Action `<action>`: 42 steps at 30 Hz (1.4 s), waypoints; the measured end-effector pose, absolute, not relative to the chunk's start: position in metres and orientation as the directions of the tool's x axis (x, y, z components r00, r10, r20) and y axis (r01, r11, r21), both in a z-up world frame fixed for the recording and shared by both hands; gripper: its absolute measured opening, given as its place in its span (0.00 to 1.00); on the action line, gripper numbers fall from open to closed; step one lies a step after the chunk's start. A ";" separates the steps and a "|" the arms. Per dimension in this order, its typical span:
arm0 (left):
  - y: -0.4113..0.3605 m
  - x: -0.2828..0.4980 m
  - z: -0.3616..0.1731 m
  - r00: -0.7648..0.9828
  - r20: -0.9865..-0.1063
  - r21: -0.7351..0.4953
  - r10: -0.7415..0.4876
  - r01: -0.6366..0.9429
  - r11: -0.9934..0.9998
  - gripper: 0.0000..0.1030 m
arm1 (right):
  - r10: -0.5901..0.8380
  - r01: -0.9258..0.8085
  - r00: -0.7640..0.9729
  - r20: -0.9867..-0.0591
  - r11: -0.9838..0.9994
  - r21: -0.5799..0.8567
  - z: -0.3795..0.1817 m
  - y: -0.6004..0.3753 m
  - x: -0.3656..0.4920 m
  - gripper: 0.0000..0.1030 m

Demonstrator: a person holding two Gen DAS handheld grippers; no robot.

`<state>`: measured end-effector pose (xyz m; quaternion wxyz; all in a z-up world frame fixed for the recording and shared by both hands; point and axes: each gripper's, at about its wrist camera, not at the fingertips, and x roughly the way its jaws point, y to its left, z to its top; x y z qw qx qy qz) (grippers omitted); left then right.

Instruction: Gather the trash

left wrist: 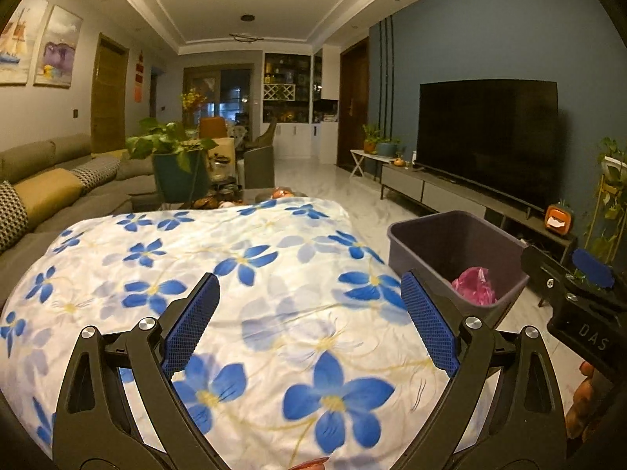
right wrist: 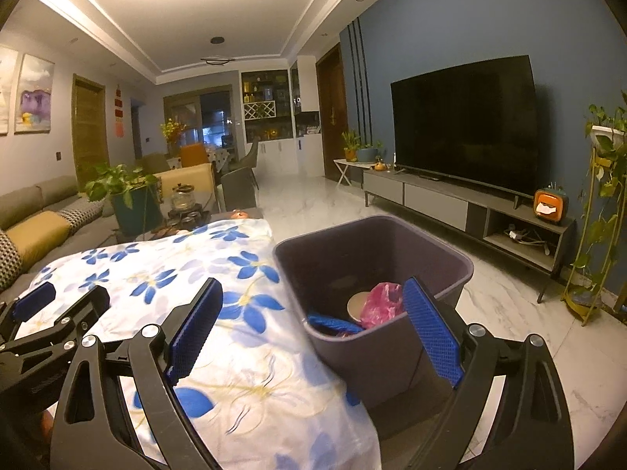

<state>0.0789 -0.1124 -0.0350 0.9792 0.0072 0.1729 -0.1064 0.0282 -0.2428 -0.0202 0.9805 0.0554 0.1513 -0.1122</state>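
Note:
A dark grey bin (right wrist: 376, 356) stands on the floor at the right edge of a table draped in a white cloth with blue flowers (left wrist: 235, 274). Inside lie a pink plastic bag (right wrist: 382, 303), a blue wrapper (right wrist: 337, 323) and a pale round lid (right wrist: 358, 301). In the left wrist view the bin (left wrist: 454, 243) shows the pink bag (left wrist: 474, 286). My left gripper (left wrist: 309, 317) hovers open over the cloth, holding nothing. My right gripper (right wrist: 313, 325) is open above the bin's near rim, also holding nothing. The left gripper (right wrist: 47, 313) appears at the far left of the right wrist view.
A grey sofa (left wrist: 47, 180) with cushions runs along the left. A potted plant (left wrist: 176, 160) and tea things (right wrist: 184, 203) sit beyond the cloth. A TV (right wrist: 466, 125) on a low cabinet (right wrist: 470, 203) lines the blue wall; a plant stand (right wrist: 599, 215) is at right.

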 end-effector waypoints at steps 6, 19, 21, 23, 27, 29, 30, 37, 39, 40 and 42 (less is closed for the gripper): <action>-0.086 0.052 -0.032 0.923 -0.338 -0.036 -0.184 0.182 0.983 0.89 | -0.190 0.217 0.939 -0.286 0.974 0.065 -0.016 -0.222 0.003 0.91; -0.051 0.012 -0.035 0.929 -0.333 -0.055 -0.159 0.149 0.987 0.89 | -0.172 0.192 0.946 -0.274 0.980 0.047 -0.016 -0.190 -0.032 0.91; -0.047 0.007 -0.036 0.930 -0.332 -0.059 -0.159 0.148 0.987 0.89 | -0.172 0.190 0.948 -0.268 0.981 0.044 -0.014 -0.187 -0.036 0.91; -0.044 0.004 -0.035 0.929 -0.336 -0.060 -0.157 0.145 0.988 0.89 | -0.176 0.193 0.949 -0.263 0.980 0.040 -0.013 -0.183 -0.039 0.91; -0.039 -0.002 -0.033 0.929 -0.334 -0.070 -0.163 0.148 0.987 0.89 | -0.175 0.192 0.951 -0.256 0.981 0.041 -0.012 -0.179 -0.044 0.91; -0.039 -0.004 -0.033 0.930 -0.329 -0.069 -0.162 0.148 0.987 0.89 | -0.175 0.191 0.951 -0.254 0.981 0.041 -0.012 -0.178 -0.046 0.91; -0.038 -0.004 -0.032 0.931 -0.328 -0.069 -0.163 0.148 0.987 0.89 | -0.174 0.190 0.952 -0.252 0.981 0.040 -0.012 -0.178 -0.046 0.91; -0.038 -0.008 -0.031 0.933 -0.323 -0.071 -0.162 0.147 0.987 0.89 | -0.175 0.191 0.952 -0.253 0.981 0.039 -0.012 -0.177 -0.046 0.91; -0.038 -0.008 -0.030 0.932 -0.324 -0.071 -0.162 0.146 0.987 0.89 | -0.173 0.189 0.952 -0.252 0.981 0.041 -0.012 -0.177 -0.047 0.91; -0.038 -0.008 -0.031 0.932 -0.323 -0.071 -0.162 0.147 0.987 0.89 | -0.173 0.189 0.953 -0.250 0.981 0.041 -0.012 -0.176 -0.047 0.91; -0.038 -0.007 -0.031 0.933 -0.322 -0.070 -0.161 0.146 0.987 0.89 | -0.177 0.192 0.952 -0.249 0.981 0.038 -0.012 -0.176 -0.047 0.91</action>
